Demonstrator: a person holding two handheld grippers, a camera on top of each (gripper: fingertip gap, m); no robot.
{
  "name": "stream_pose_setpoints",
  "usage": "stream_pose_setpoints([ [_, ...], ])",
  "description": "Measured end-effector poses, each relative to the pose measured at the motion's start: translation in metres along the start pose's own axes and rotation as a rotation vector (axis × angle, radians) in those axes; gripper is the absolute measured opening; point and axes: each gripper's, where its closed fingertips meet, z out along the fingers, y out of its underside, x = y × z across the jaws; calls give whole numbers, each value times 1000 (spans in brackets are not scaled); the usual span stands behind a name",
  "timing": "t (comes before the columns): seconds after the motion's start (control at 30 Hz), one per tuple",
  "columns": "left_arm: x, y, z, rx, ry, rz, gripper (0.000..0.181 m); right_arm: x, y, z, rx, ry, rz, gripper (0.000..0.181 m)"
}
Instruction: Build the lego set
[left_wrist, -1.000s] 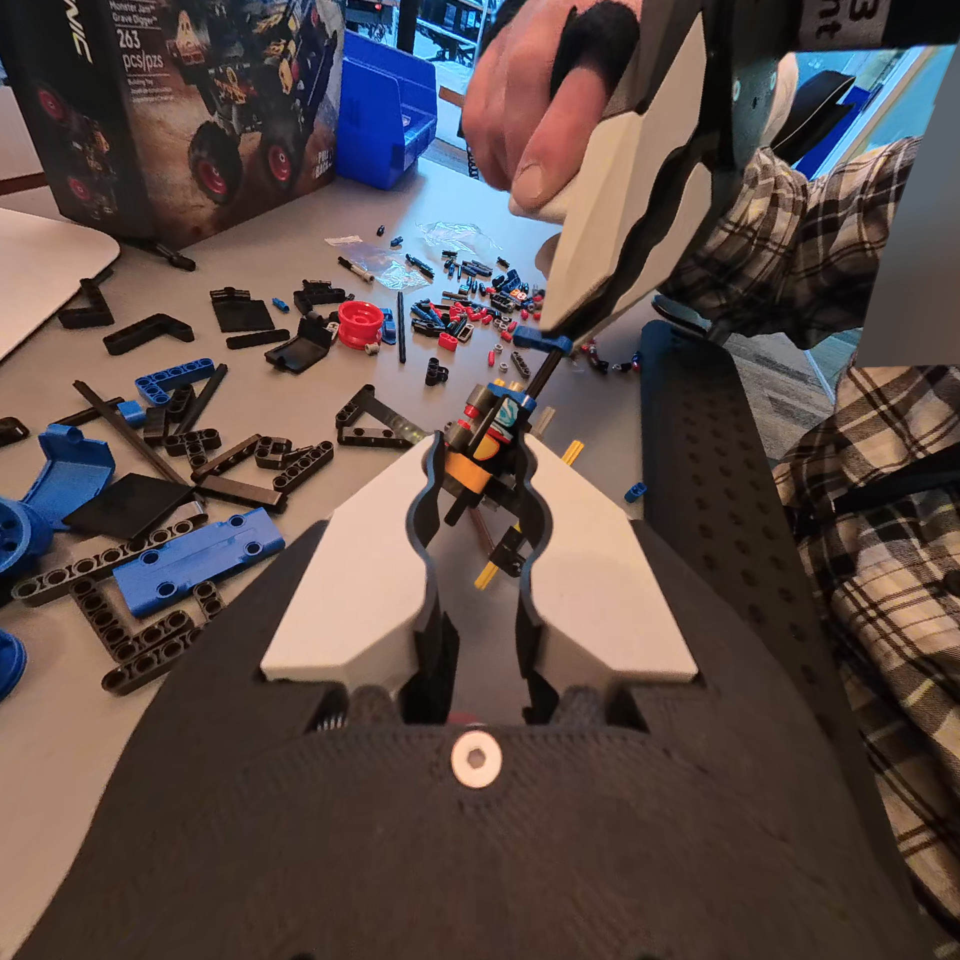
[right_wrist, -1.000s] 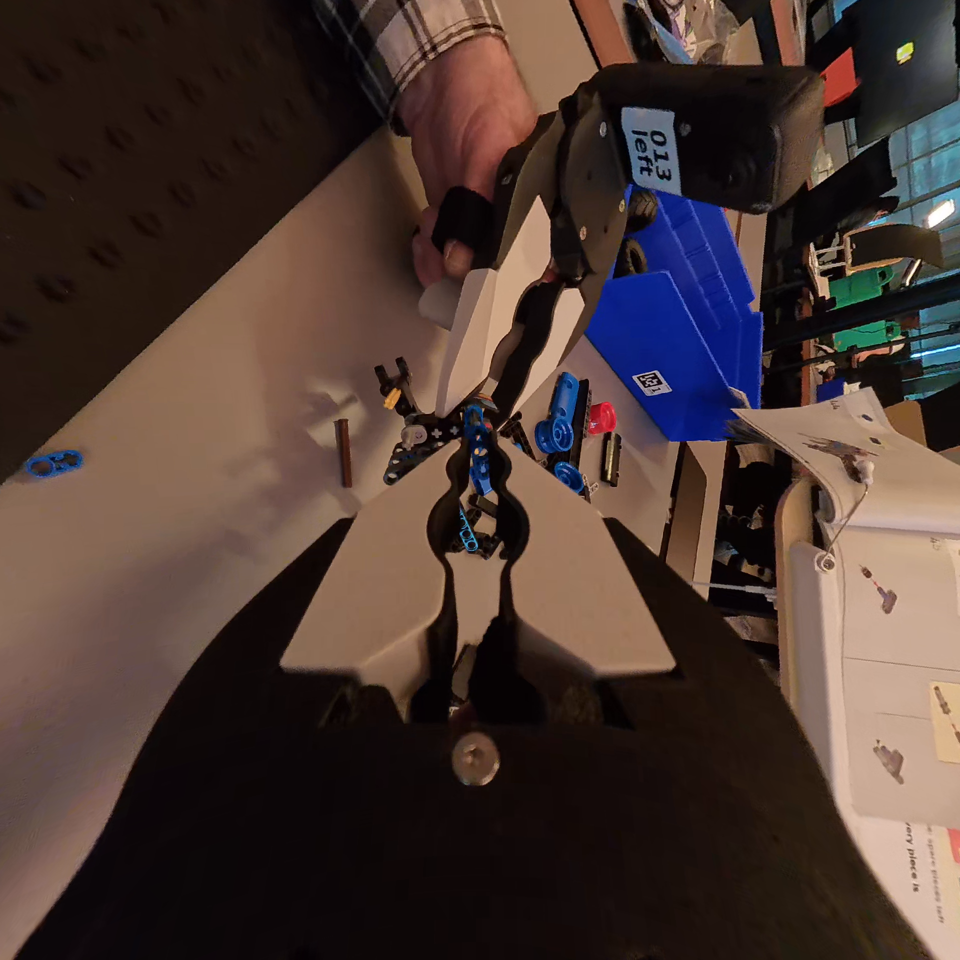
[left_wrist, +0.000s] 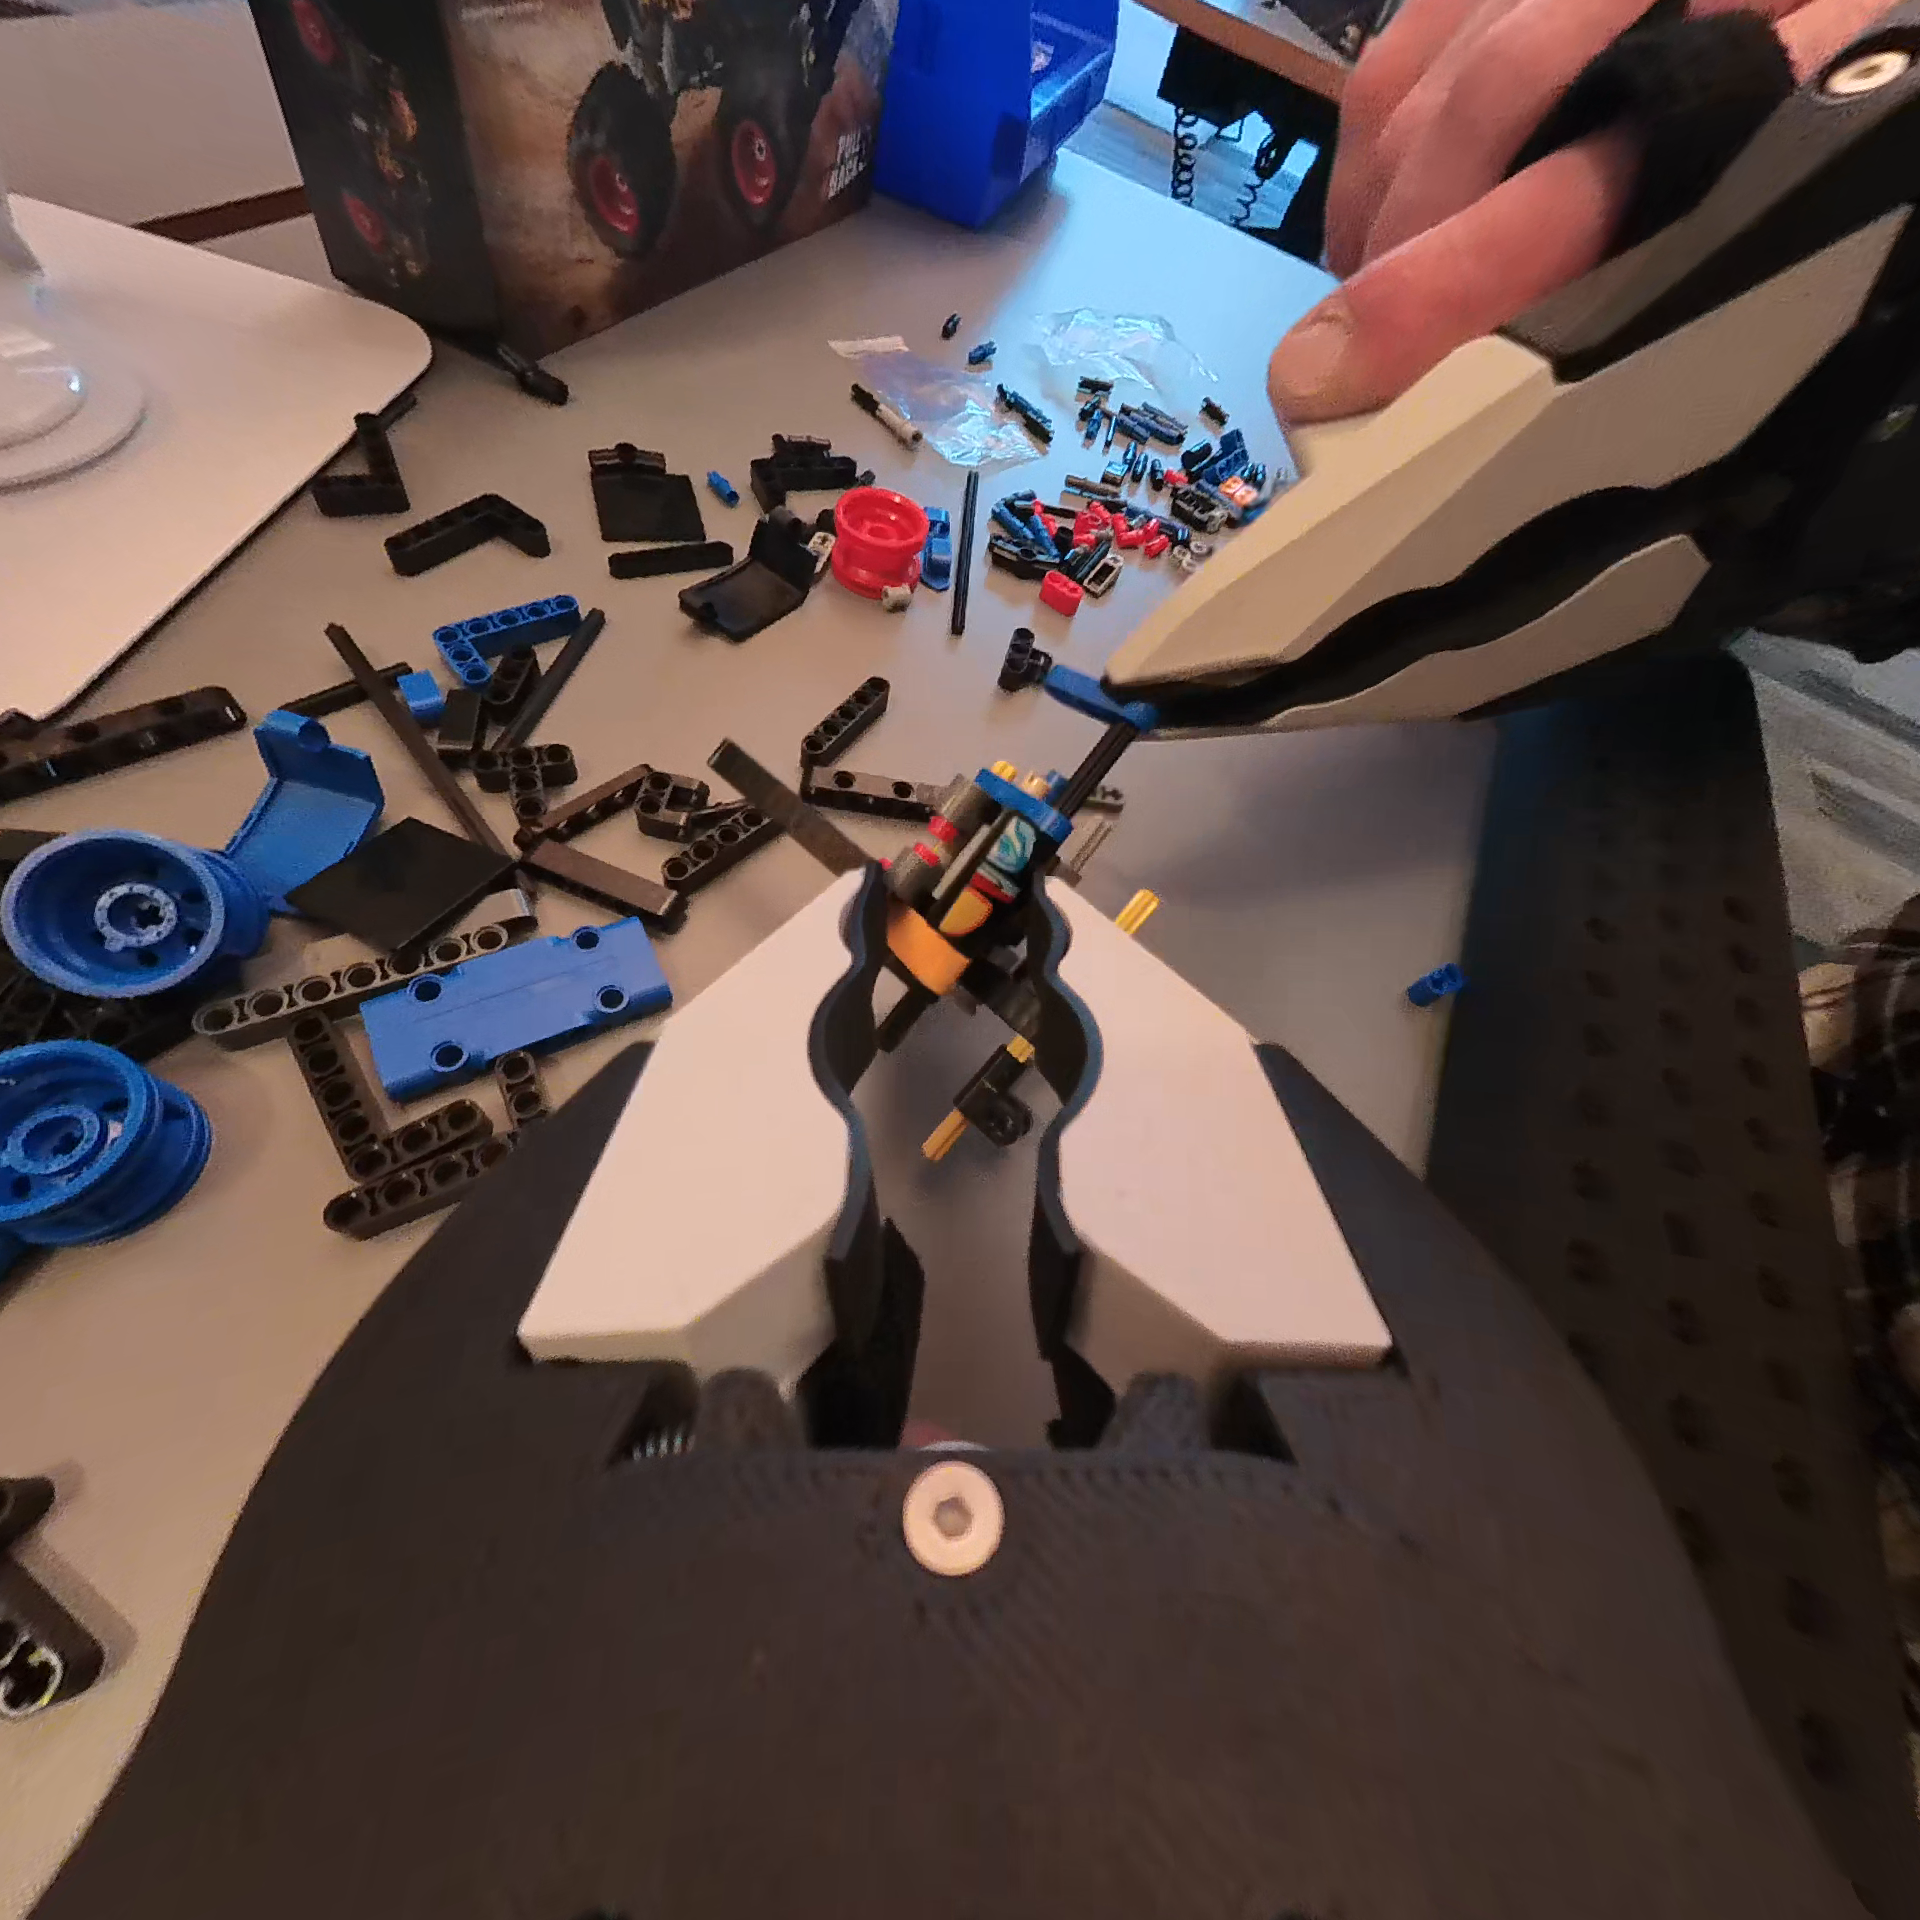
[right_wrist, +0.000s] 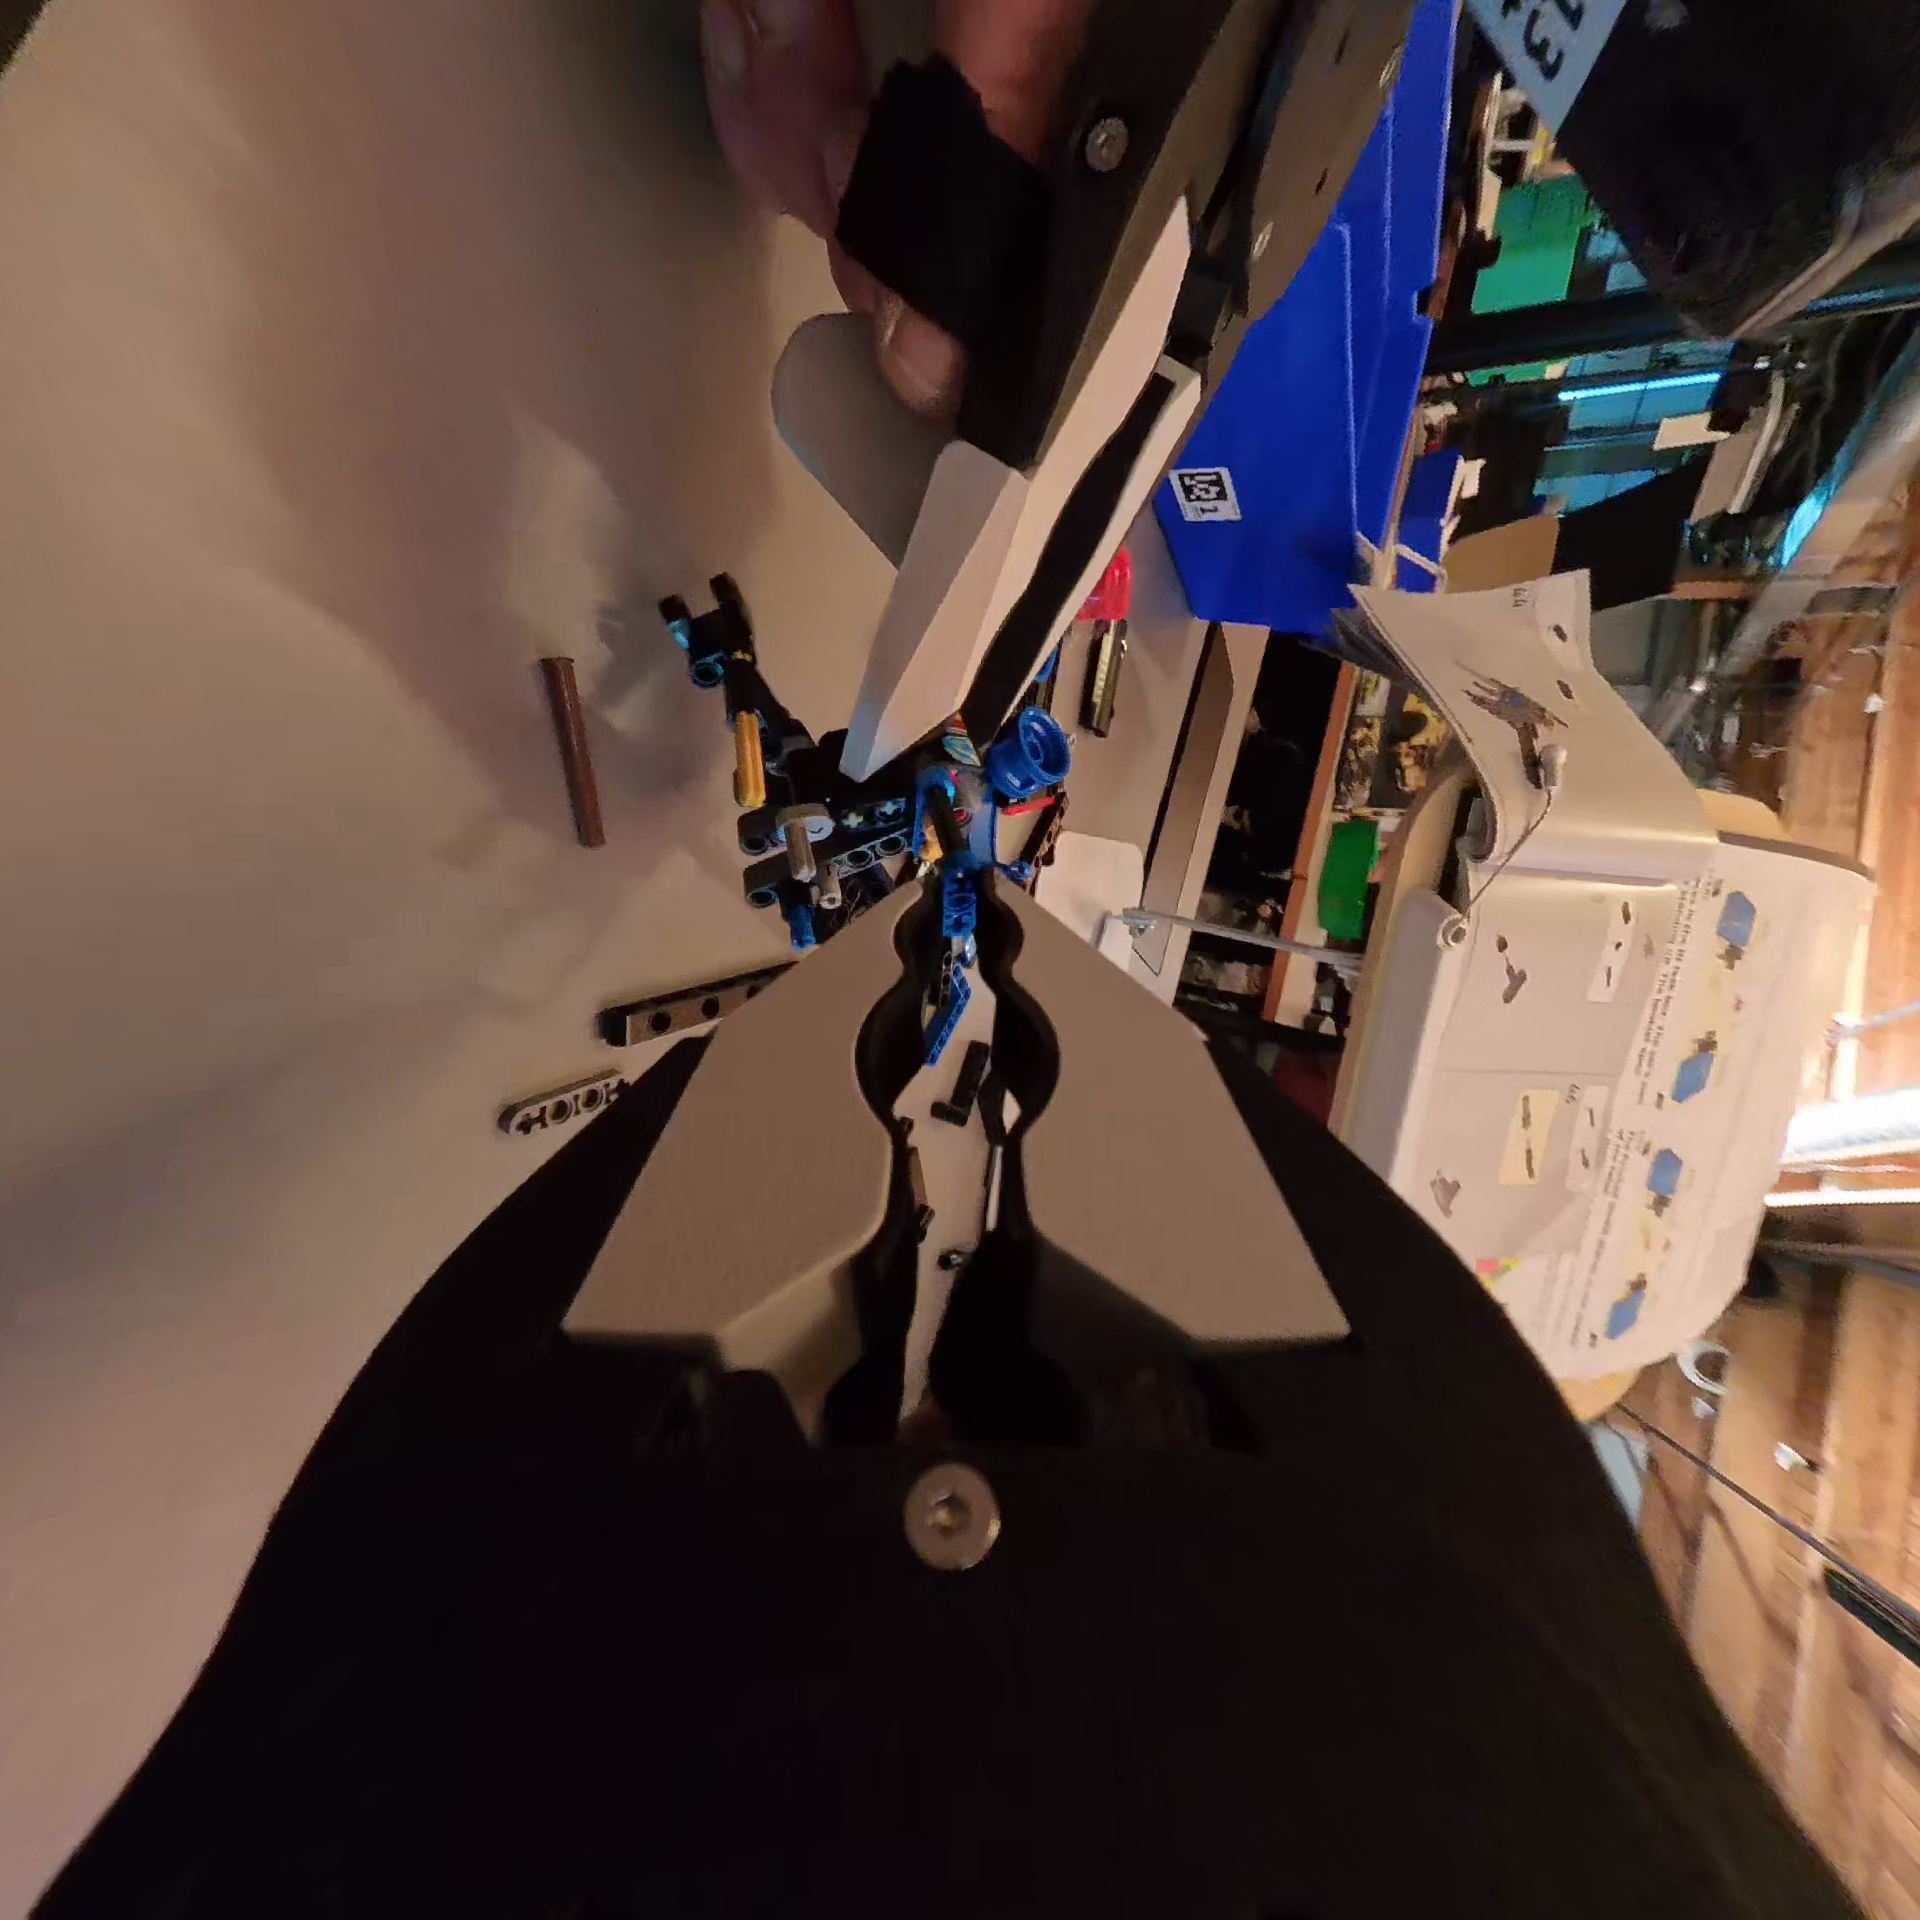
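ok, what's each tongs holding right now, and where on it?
Left tongs clamp the small assembly by its orange lower section. Right tongs pinch the blue piece by one end, atop the black axle.

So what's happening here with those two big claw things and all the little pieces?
A person is building a Lego truck using two hand-held grippers. The left gripper is clamped on a small half-built assembly of orange, blue and grey parts, held above the table. The right gripper pinches a small blue piece on a black axle that leads into the assembly. Loose beams, blue wheel hubs and a red hub lie scattered around, with the set's box behind.
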Motion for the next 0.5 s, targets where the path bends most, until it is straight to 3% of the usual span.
stream_pose_setpoints([
  [0.5,-7,5,5,-27,-27,-54,22,-1,8,10,-136,74,-50,1],
])
